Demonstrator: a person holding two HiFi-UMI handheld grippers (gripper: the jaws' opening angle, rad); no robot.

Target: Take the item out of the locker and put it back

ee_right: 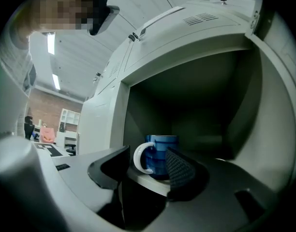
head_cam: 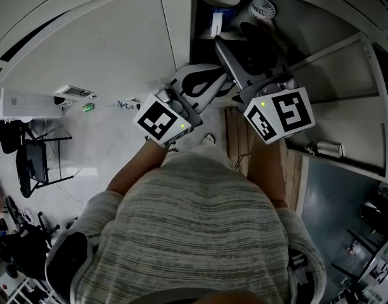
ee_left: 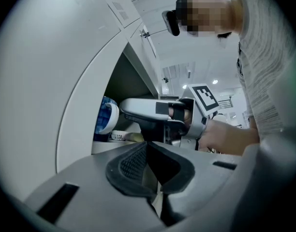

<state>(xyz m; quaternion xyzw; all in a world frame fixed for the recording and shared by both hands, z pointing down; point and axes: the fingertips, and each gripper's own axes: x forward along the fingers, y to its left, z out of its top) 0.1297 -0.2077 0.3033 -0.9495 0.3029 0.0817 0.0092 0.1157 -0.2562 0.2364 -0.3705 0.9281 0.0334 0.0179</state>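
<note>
The blue mug stands on the shelf inside the open locker, ungrasped. My right claw is released, jaws framing the mug from short of it. My left claw is clenched on nothing. I judge the taking out not yet done.

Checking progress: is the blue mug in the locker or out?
In. The blue mug stands upright on the shelf inside the open locker.
</note>
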